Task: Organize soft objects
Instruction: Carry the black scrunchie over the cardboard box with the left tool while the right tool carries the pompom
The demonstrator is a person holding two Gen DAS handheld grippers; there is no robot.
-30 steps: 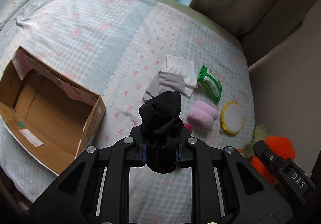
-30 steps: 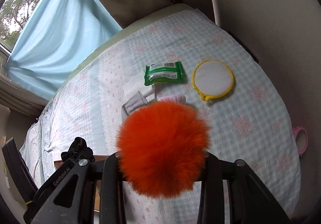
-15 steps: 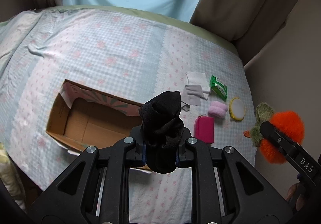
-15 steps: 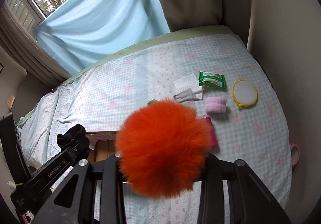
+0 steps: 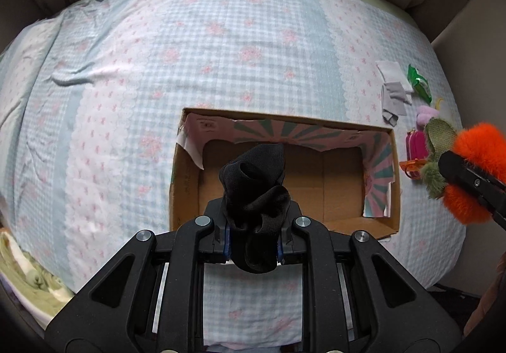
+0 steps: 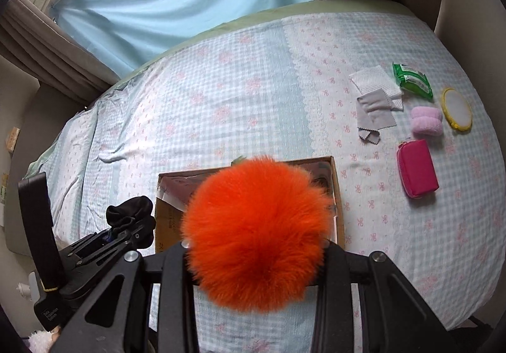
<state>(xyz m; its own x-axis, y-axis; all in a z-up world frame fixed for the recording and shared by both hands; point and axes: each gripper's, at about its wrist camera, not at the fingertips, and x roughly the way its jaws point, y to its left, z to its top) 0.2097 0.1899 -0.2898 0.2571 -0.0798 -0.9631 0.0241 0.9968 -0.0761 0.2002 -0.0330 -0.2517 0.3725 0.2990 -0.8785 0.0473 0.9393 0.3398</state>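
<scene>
Holding a bunched black fabric sock [image 5: 256, 195], the left tongs [image 5: 253, 245] sit clamped narrow above the open brown cardboard box [image 5: 186, 182] on the bed [image 5: 221, 46]. The right tongs [image 6: 256, 253] pinch a fluffy orange pom-pom toy [image 6: 256, 232] over the same box. Box interior looks empty: judged early, nothing deposited yet.

Left on the bed: white cloth [image 6: 374, 82], grey cloth [image 6: 374, 112], green wipes packet [image 6: 412, 81], lilac fuzzy roll [image 6: 425, 120], yellow-rimmed round pad [image 6: 457, 108], magenta pouch [image 6: 417, 168].

Writing: packet label and the left tongs' white lettering are both illegible.
</scene>
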